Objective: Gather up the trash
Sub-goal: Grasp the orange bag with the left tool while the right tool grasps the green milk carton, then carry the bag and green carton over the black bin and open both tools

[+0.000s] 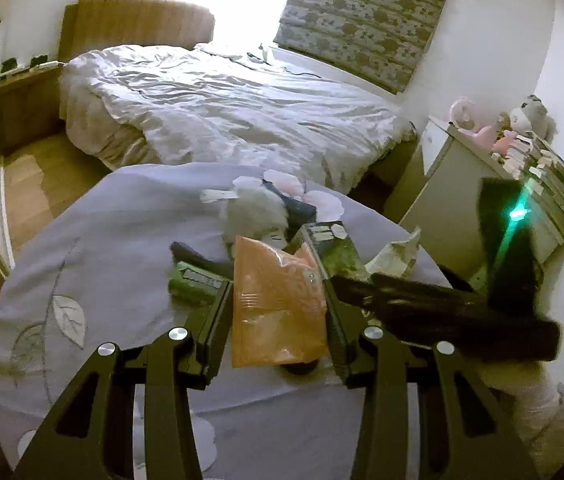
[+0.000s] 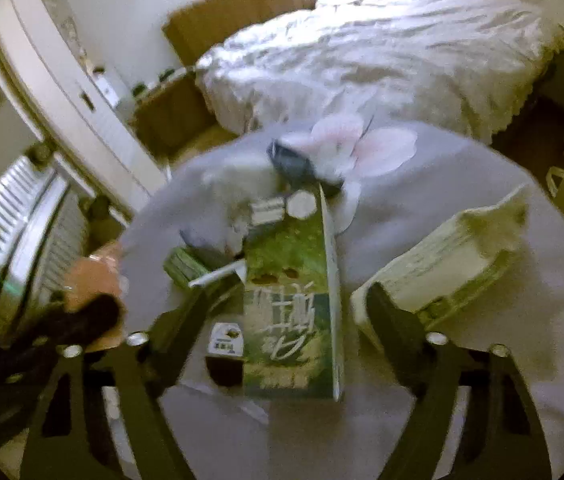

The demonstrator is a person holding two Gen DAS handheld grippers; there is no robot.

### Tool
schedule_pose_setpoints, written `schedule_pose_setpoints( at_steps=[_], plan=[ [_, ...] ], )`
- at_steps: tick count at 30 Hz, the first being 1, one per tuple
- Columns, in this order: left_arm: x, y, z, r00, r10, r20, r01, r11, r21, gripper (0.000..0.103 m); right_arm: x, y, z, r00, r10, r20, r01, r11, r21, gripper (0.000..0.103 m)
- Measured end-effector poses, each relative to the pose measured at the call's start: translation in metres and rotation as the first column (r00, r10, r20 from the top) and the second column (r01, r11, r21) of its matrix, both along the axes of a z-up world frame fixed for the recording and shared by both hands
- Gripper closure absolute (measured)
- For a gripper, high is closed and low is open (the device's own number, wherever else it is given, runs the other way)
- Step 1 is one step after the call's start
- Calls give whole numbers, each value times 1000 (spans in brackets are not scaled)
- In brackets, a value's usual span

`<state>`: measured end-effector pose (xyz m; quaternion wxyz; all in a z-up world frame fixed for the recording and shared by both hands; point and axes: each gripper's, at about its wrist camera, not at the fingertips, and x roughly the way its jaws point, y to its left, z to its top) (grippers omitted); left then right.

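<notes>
Two grippers work over a round counter [image 1: 94, 240] draped in a pale lilac cloth with leaf and flower appliqué. The left gripper [image 1: 278, 300] is clamped on a flat orange plastic wrapper [image 1: 278, 292], whose edges meet both pads and which hangs clear of the cloth. The right gripper [image 2: 294, 308] stands with its jaws apart, straddling a tall green printed carton [image 2: 294, 308] that lies on the cloth; no pad presses on it, though motion blur softens this view.

Taking the green carton as landmark: just to its right lies a crumpled pale cream-and-green carton [image 2: 442, 256]; just to its left, a small green packet [image 2: 184, 264] and a white straw [image 2: 218, 274]; beyond its far end, a fluffy white soft toy [image 1: 250, 208] beside a dark blue object [image 2: 290, 160]. Well beyond the carton stands a bed [image 1: 222, 108] with rumpled white bedding.
</notes>
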<state>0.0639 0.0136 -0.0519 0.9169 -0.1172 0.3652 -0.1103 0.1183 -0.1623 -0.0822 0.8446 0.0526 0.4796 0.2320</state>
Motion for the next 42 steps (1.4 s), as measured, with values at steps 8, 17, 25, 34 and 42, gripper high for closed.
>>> schedule_pose_setpoints(
  at_steps=[8, 17, 25, 34, 42],
  plan=[
    [-5, 3, 5, 1000, 3, 12, -3, 1000, -1, 61, -19, -41, 25, 988, -97, 116, 83, 990, 116, 50],
    [5, -75, 36, 981, -177, 83, 177, 984, 14, 61, -67, -153, 98, 900, -319, 296, 258, 939, 226, 50],
    [4, -188, 59, 901, -404, 156, 397, 915, 71, 60, -106, -242, 120, 800, -477, 365, 412, 878, 243, 50],
    [12, -279, 49, 833, -535, 141, 529, 845, 82, 60, -123, -318, 92, 739, -597, 311, 539, 802, 259, 50],
    [16, -322, 31, 803, -588, 102, 581, 809, 91, 60, -128, -356, 58, 713, -655, 249, 605, 755, 253, 50]
  ],
)
